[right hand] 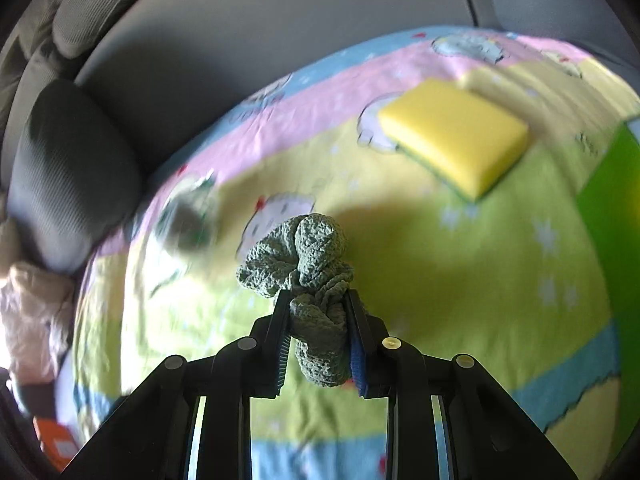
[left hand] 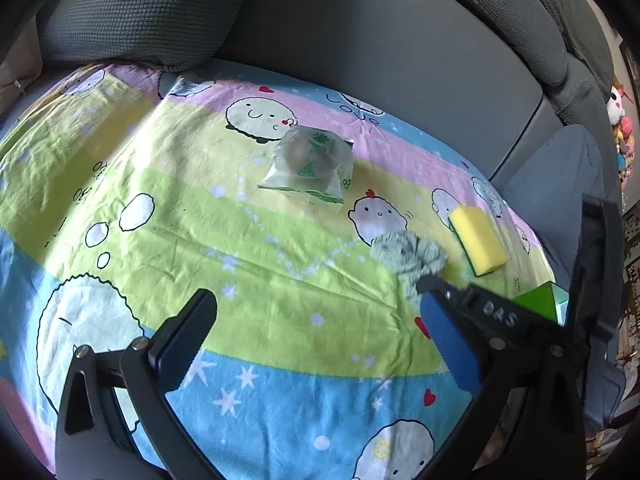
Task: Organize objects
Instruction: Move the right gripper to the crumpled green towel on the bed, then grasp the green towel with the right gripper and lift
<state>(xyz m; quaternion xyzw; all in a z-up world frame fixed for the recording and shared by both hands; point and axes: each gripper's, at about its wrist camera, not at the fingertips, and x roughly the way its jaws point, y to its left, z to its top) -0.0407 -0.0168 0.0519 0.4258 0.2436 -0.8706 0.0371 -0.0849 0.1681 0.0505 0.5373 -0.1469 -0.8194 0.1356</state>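
Green cloth (right hand: pixel 316 280) bunched, long axis fwd — pinched in R gripper (right hand: pixel 318 344)

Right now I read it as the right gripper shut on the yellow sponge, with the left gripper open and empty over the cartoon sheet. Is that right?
Not quite. The right gripper is shut on the crumpled green cloth, not the yellow sponge, which lies untouched on the cartoon sheet beyond; the right wrist view shows this. The left gripper is open and empty, as you said.
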